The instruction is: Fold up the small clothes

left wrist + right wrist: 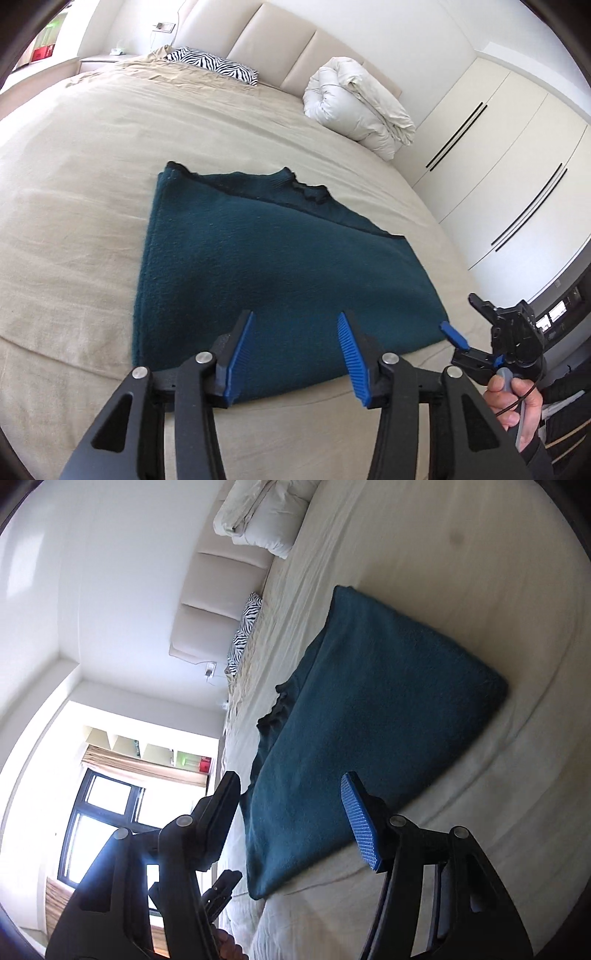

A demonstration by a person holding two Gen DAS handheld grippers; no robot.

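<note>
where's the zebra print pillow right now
In the left wrist view the zebra print pillow lies at the far end of the bed, against the padded headboard, left of the rolled white duvet and beyond the teal garment.

Left gripper and right gripper both tilted downward, jaws apart and empty.

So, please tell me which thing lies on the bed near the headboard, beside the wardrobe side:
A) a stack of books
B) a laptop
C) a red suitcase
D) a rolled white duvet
D: a bundled white duvet rests on the beige bed against the headboard, beyond the folded teal garment; no suitcase, books or laptop lie there.
</note>
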